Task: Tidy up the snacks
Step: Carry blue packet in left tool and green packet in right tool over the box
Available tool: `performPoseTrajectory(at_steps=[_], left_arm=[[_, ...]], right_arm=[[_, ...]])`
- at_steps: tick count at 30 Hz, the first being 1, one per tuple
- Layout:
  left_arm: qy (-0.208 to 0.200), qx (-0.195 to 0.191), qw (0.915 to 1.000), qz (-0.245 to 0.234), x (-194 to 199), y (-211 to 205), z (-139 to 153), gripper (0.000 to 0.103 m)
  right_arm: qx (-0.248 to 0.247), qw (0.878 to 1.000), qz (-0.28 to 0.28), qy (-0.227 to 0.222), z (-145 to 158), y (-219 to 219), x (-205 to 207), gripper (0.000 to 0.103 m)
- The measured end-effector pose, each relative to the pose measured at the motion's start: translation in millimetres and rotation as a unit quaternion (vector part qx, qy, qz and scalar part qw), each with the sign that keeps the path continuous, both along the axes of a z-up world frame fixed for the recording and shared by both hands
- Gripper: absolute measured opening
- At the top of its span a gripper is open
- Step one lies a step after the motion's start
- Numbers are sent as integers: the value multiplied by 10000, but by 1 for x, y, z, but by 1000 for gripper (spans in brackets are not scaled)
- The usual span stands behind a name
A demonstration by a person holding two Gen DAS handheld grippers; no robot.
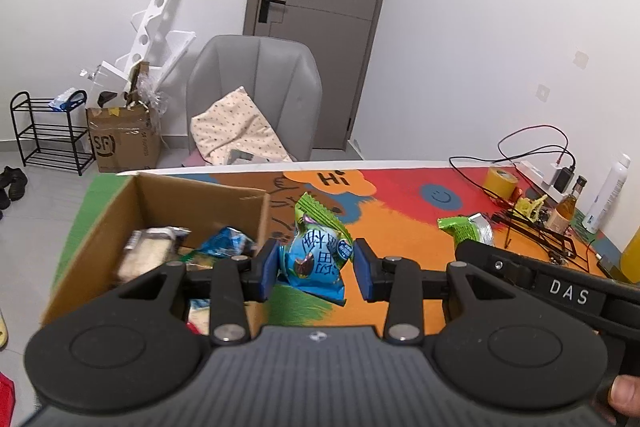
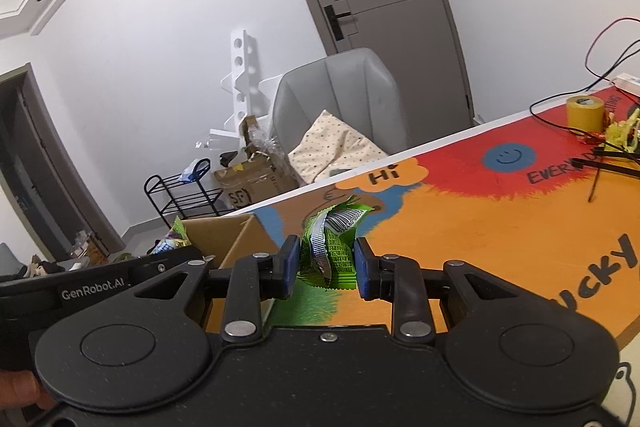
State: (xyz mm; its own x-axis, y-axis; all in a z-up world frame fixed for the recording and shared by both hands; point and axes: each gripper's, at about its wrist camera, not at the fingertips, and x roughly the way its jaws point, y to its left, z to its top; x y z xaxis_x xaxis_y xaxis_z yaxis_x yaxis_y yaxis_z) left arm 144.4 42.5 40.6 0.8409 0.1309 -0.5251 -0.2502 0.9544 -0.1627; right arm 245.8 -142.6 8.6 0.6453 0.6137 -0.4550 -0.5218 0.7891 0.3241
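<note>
Slippage concerns us: left claw [image 1: 314,267] loosely brackets the blue packet [image 1: 316,261], right claw [image 2: 327,263] pinches the crumpled green packet [image 2: 334,251], either droppable short of the box [image 1: 160,195] at ten o'clock.

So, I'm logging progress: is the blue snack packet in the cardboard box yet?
Out. The blue snack packet sits between the left gripper's fingers over the mat, beside the cardboard box, not inside it.

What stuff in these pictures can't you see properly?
- Cardboard box: left wrist view, the left gripper covers its near part; snacks inside are blurred.
- Blue snack packet: its print is too small to read.
- Green snack packet: right wrist view, crumpled in the right gripper, front side hidden.
</note>
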Motion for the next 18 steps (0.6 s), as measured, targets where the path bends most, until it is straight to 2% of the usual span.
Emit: performPoseTrajectory(at_steps=[18], left_arm=[[0, -46, 9994, 355, -26, 58, 0, 39]], right_arm=[[-164, 9988, 439, -142, 8, 59, -13, 27]])
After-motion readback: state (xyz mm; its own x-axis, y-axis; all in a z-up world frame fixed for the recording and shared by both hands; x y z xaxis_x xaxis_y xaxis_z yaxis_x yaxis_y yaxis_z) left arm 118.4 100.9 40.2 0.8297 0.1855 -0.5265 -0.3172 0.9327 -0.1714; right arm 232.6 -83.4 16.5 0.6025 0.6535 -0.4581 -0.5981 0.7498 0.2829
